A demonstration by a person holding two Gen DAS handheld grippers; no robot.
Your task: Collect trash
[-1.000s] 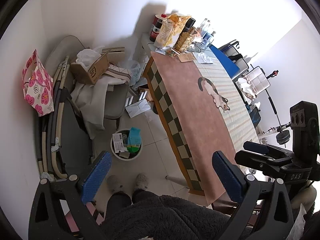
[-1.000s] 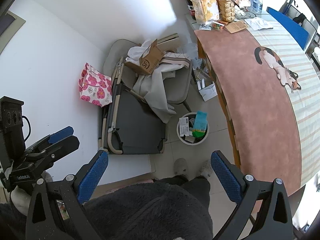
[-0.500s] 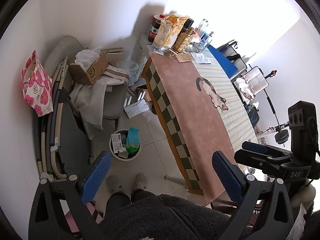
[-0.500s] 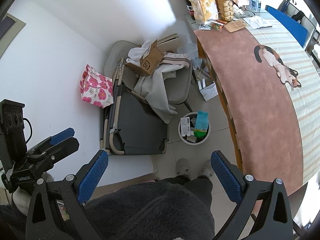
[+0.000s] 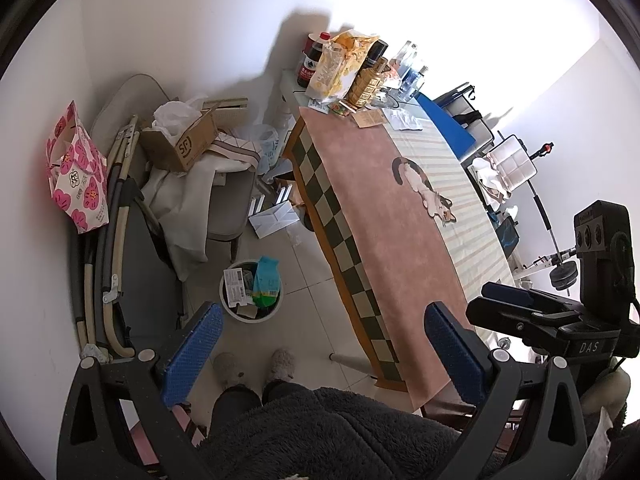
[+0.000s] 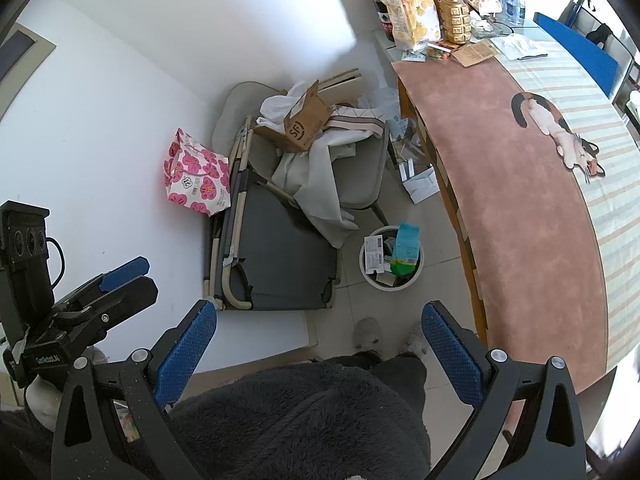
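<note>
Both claws, left [image 5: 320, 348] and right [image 6: 316, 344], gape empty; risk: overfull bin [image 5: 251, 293] tips or sheds its teal carton [image 5: 266, 282] if nudged.

I wear a dark grey fleece [image 5: 320, 432], dark trousers [image 5: 236, 404] and pale fuzzy slippers [image 5: 282, 364]. My 2 grippers, left gripper [image 5: 320, 352] and right gripper [image 6: 320, 348], are black frames with blue textured pads [image 5: 192, 354] and silver screws.

Bright daylight from far right, blown-out glare there; dark shadow on wall [image 5: 304, 36] ahead of jaws; heavy fisheye edge warp.
</note>
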